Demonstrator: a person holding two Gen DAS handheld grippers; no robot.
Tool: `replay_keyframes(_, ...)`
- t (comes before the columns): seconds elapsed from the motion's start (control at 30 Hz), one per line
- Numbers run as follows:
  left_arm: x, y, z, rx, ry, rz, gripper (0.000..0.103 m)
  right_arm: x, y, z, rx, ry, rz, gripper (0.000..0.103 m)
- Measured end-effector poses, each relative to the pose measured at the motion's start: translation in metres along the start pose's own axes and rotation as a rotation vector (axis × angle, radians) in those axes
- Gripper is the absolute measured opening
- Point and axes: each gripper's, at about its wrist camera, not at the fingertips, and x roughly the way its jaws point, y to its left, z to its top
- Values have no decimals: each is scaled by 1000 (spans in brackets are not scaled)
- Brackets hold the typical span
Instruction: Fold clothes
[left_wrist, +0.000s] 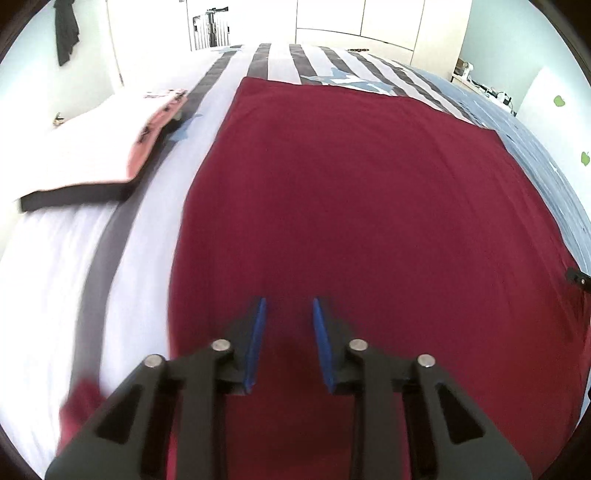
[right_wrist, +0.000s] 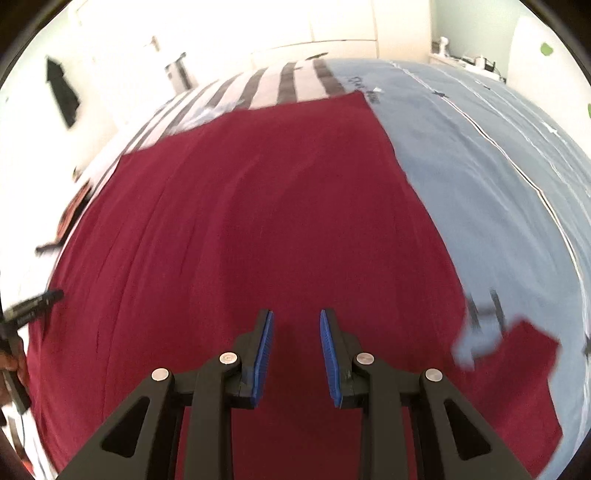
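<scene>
A dark red garment (left_wrist: 351, 192) lies spread flat on the bed; it also fills the right wrist view (right_wrist: 251, 206). My left gripper (left_wrist: 289, 306) is open and empty, hovering over the garment's near left part. My right gripper (right_wrist: 296, 319) is open and empty over the garment's near right part. A red sleeve (right_wrist: 532, 347) sticks out to the right, and another red part (left_wrist: 79, 406) shows at the lower left. The other gripper's tip shows at the right edge of the left wrist view (left_wrist: 578, 277) and at the left edge of the right wrist view (right_wrist: 33, 304).
The bed cover is striped grey and white (left_wrist: 280, 59) on the left and blue (right_wrist: 480, 155) on the right. A folded pile with pink and black cloth (left_wrist: 110, 147) lies at the left on the bed. White wardrobes and a hanging dark garment (left_wrist: 66, 29) stand behind.
</scene>
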Motion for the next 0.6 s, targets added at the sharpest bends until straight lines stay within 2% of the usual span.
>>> replay_keyframes(0.13,28,9,36,4,-29,-10,22,42,6,37,20,-2,-25,24)
replay_keyframes(0.23,47,25,66,-54,-37,0,22,60,-1,60,-7,-12,-35,24)
replay_keyframes(0.33,68,40,99,-77,-57,28,22,80,-6,84,-44,-28,-48,24)
replay_keyframes(0.5,95,42,137,-19,-70,81,22,107,-14,125,-82,-52,-73,23)
replay_keyframes(0.6,102,46,159,-43,-83,143,22,123,-24,152,-94,-73,-93,21)
